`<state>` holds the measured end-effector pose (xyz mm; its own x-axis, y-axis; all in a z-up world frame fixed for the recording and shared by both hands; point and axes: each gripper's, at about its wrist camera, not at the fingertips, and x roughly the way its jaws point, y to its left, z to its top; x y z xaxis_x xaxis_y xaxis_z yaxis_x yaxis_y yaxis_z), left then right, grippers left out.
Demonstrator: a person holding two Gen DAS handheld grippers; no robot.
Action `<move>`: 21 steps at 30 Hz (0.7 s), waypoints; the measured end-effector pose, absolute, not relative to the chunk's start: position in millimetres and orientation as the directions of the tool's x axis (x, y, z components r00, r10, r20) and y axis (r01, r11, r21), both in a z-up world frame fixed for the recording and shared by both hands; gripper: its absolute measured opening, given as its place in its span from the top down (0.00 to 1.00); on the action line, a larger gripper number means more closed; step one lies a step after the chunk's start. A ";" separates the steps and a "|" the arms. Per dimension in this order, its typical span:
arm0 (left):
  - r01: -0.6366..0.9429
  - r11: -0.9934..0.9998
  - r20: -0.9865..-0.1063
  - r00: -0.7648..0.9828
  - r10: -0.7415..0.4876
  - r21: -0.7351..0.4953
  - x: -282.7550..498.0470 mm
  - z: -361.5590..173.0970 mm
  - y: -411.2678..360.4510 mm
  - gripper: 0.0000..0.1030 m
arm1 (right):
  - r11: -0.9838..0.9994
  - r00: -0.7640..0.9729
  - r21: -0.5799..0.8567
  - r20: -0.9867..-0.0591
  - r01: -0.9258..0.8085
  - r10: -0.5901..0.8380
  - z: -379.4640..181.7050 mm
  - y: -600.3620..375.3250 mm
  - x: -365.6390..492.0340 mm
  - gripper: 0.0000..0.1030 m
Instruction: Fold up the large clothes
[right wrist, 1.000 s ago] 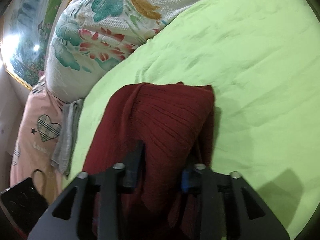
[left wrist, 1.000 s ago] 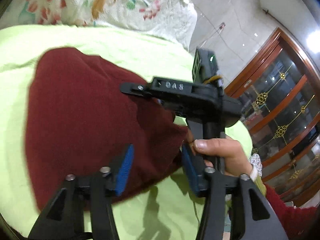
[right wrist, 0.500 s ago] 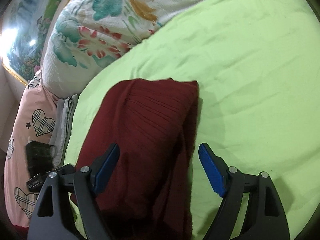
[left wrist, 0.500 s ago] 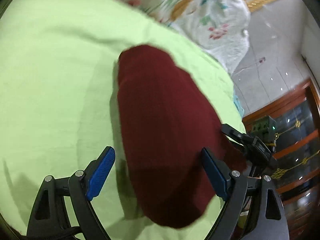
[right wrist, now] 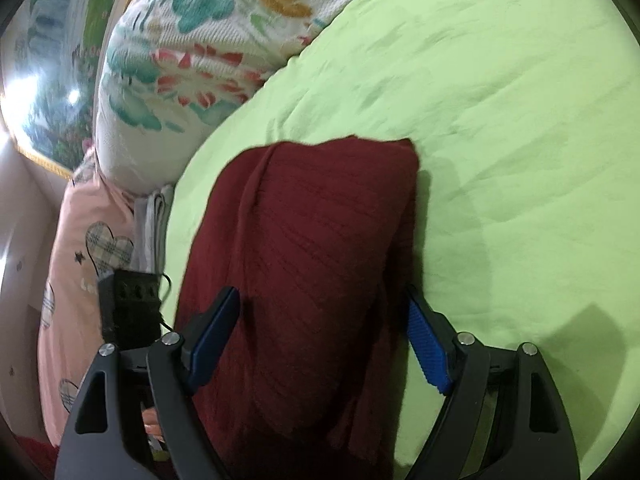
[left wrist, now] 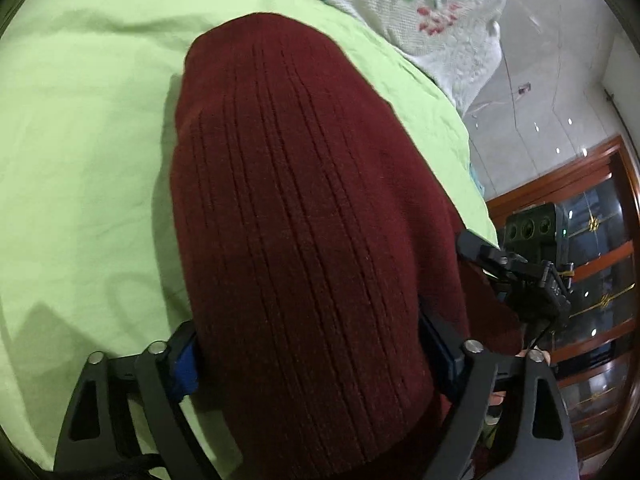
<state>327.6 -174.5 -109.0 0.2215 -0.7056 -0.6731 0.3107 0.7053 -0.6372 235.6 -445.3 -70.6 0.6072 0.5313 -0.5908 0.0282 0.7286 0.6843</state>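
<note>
A dark red ribbed sweater [left wrist: 300,200] lies folded into a long bundle on the light green bed sheet [left wrist: 80,120]. My left gripper [left wrist: 312,360] straddles its near end. The jaws are closing and the cloth fills the gap and brushes both blue pads [left wrist: 186,364], with no pinch showing. In the right wrist view the sweater [right wrist: 312,220] runs between the fingers of my right gripper [right wrist: 322,300]. Its jaws are closing too, with one pad [right wrist: 216,332] lying over the cloth and the other beside the sweater's right edge. The right gripper's black body [left wrist: 516,280] shows at the sweater's right side.
A floral quilt [right wrist: 192,60] is heaped along the far side of the bed. A pink pillow with hearts [right wrist: 80,248] and a folded grey cloth [right wrist: 152,220] lie left of the sweater. Beyond the bed edge are a tiled floor [left wrist: 540,80] and a wooden glass-door cabinet [left wrist: 592,260].
My left gripper swung round to the sweater's near end and sank over it. Both grippers let go of the cloth, spread wide, and now narrow again. The right hand stayed put.
</note>
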 end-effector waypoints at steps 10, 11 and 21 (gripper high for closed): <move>0.359 0.705 -0.628 0.321 -0.709 -0.611 286.0 -68.3 -141.6 0.40 | 0.713 0.599 0.700 -0.560 -0.027 0.572 -48.7 -409.9 218.3 0.69; 0.363 0.706 -0.621 0.336 -0.708 -0.608 278.9 -61.5 -130.4 0.41 | 0.711 0.594 0.702 -0.553 -0.046 0.584 -44.5 -400.3 217.3 0.69; 0.284 0.811 -0.654 0.483 -0.582 -0.512 239.2 -28.9 11.9 0.41 | 0.648 0.483 0.725 -0.491 -0.235 0.725 -43.9 -256.4 259.4 0.70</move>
